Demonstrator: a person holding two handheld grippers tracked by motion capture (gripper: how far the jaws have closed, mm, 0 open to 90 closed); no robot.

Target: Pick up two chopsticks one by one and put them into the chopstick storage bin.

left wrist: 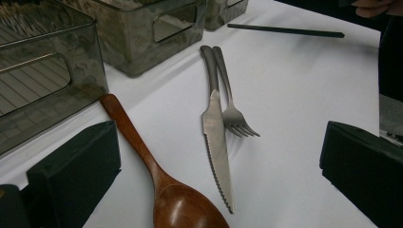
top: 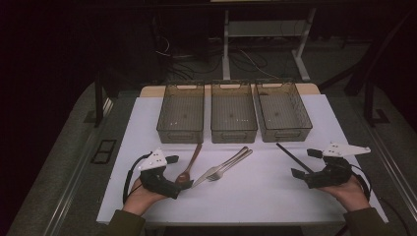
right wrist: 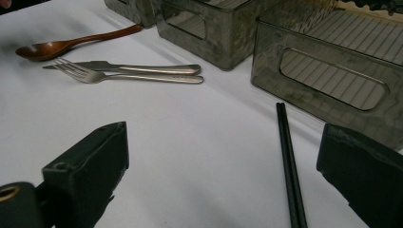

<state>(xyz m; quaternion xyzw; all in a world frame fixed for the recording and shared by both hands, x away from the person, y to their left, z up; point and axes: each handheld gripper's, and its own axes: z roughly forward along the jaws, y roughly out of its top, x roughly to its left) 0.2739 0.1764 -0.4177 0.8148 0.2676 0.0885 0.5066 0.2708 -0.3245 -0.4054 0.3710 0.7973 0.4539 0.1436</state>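
Wooden spoon [left wrist: 176, 199] flat on white surface [top: 255, 196], bowl between spread jaws of left gripper [top: 181, 172], beside knife [left wrist: 216, 142] and fork [left wrist: 235, 118]. Black chopsticks [right wrist: 290, 171] between spread jaws of right gripper [top: 306, 163], untouched.

**A lab test bench, not a kitchen**

You sit at a white-topped table [top: 275, 196] in a dark room: cables [top: 246, 61] trail over grey carpet, a white desk frame [top: 300, 59] stands behind, and three smoky plastic bins [top: 233, 118] line up neatly.
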